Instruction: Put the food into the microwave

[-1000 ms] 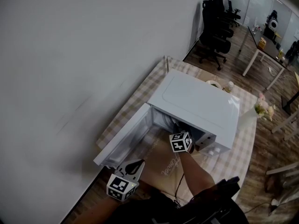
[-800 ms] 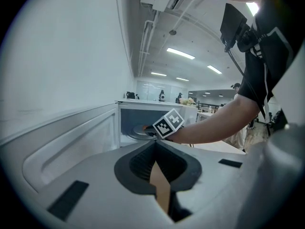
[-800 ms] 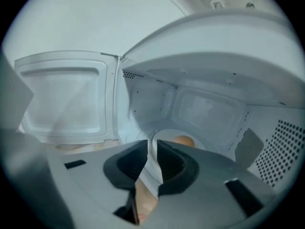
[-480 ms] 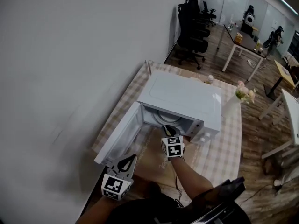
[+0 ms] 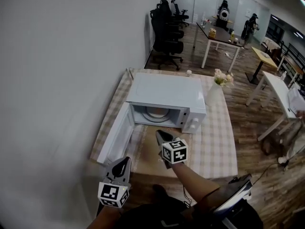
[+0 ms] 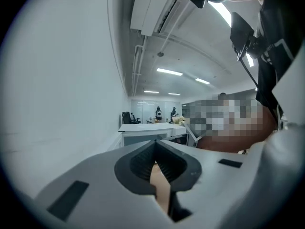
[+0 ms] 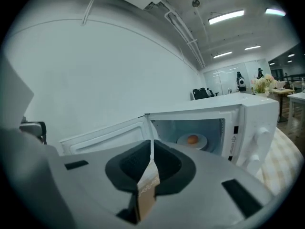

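Right gripper view alone shows orange food (image 7: 192,139) on a plate (image 7: 202,142) inside the open microwave (image 7: 248,120) ahead; right tongs (image 7: 151,147) just closing, empty; left tongs (image 6: 155,149) closed, empty.

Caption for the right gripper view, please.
Open microwave with orange food on a plate inside, door swung left, white wall behind.

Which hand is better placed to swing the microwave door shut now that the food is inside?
Left, I'd say. The open door swings out to the person's left, and the left gripper hangs close to its outer edge.
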`<state>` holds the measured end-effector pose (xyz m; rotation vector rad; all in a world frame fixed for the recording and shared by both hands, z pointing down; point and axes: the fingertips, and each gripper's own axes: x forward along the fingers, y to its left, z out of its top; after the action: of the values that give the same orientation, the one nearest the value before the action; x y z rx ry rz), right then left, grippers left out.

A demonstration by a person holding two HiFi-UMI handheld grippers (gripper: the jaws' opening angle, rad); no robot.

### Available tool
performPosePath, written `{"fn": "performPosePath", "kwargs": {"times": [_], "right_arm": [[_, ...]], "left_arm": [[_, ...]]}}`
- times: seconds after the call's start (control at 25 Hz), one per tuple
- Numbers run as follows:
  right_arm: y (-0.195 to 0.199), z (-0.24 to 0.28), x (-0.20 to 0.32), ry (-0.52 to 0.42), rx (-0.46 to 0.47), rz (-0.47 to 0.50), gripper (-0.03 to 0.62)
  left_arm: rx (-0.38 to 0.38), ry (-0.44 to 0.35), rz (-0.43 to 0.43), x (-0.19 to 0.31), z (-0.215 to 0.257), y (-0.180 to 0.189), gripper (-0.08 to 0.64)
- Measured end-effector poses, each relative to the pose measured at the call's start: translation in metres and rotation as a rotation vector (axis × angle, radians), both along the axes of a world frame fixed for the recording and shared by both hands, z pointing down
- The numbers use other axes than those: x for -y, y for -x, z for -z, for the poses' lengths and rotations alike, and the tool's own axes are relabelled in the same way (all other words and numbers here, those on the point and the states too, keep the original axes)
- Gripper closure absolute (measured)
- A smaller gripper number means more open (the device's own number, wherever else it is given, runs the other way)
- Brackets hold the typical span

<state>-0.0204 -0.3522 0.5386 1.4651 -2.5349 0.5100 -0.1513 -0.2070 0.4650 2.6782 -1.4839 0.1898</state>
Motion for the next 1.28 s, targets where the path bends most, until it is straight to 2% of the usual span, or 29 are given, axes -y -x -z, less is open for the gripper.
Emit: {"fn": "performPosePath", "kwargs": {"times": [0.24, 0.32, 0.4, 0.76, 1.08, 1.28], "right_arm": [[0.007, 0.035, -0.064, -0.043, 0.031, -0.002, 0.580], [0.010, 0.046, -0.081, -0.060, 0.039, -0.008, 0.581], [0.013, 0.054, -0.095, -0.079, 0.037, -0.011, 0.583], [0.013, 0.099, -0.164, -0.170, 0.087, -0.044, 0.583], [-0.013, 0.119, -0.194, -0.195, 0.107, -0.058, 0.584], [-0.030, 0.119, -0.196, -0.185, 0.117, -0.043, 0.584]], "left_arm": [[-0.005, -0.024, -0.035, -0.042, 0.014, 0.013, 0.552], [-0.034, -0.029, -0.038, -0.053, 0.019, 0.016, 0.552], [-0.070, -0.031, -0.041, -0.058, 0.021, 0.019, 0.552], [-0.083, -0.079, -0.069, -0.083, 0.030, 0.031, 0.552], [-0.082, -0.106, -0.078, -0.090, 0.048, 0.018, 0.552], [-0.093, -0.089, -0.049, -0.093, 0.054, 0.007, 0.552]]}}
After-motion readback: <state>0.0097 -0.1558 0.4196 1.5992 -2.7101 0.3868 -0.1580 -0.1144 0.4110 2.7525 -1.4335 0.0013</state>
